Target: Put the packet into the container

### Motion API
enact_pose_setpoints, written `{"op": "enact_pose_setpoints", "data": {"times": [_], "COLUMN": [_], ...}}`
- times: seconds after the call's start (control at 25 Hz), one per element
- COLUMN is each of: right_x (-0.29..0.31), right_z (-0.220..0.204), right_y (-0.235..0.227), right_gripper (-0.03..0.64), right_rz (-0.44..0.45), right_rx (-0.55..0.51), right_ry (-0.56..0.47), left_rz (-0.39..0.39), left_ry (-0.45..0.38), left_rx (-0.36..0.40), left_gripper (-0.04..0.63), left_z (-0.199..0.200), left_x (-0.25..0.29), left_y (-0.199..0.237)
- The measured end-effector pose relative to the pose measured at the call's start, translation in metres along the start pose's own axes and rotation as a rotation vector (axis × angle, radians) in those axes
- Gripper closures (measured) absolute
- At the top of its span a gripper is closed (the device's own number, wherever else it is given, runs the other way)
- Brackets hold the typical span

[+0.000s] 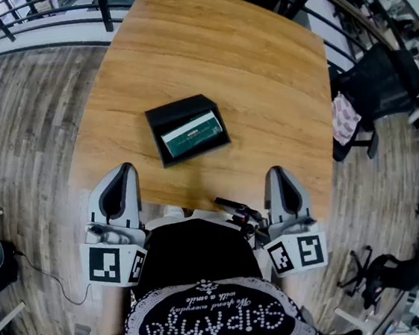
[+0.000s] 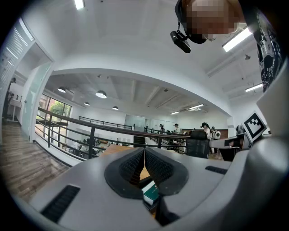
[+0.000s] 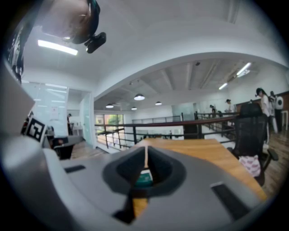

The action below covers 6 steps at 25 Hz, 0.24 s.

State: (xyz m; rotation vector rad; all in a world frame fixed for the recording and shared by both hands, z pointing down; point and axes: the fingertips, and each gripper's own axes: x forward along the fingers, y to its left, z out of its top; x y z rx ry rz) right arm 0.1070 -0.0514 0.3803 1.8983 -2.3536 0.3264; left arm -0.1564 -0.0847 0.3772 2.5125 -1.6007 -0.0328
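Observation:
A green and white packet [image 1: 192, 135] lies inside a shallow black container [image 1: 187, 128] on the wooden table [image 1: 251, 68], in the middle of the head view. My left gripper [image 1: 124, 170] hovers over the table's near edge, left of the container, its jaws shut and empty. My right gripper [image 1: 275, 172] is at the near edge to the right, also shut with nothing in it. Between the left gripper's [image 2: 144, 151] closed jaws a sliver of the packet [image 2: 151, 191] shows. The right gripper's [image 3: 146, 151] view shows the packet [image 3: 145, 178] the same way.
A black office chair [image 1: 372, 92] with a patterned cloth [image 1: 344, 119] stands at the table's right side. A black railing [image 1: 43, 24] runs behind the table. A small black tool [image 1: 237, 211] rests by the near edge between the grippers.

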Motion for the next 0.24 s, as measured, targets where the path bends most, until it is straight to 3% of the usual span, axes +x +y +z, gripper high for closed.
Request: {"op": "enact_pose_setpoints", "data": {"times": [0.24], "right_x": [-0.0002], "right_z": [0.0009], "right_y": [0.0021], "right_gripper": [0.577], "right_rz": [0.003], "right_rx": [-0.002], "right_ry": [0.000], "left_rz": [-0.002], "left_ry": [0.004], "left_rx": [-0.002], "left_gripper": [0.565], "left_z": [0.0005], "left_x": [-0.0010], "left_y": [-0.0001]}}
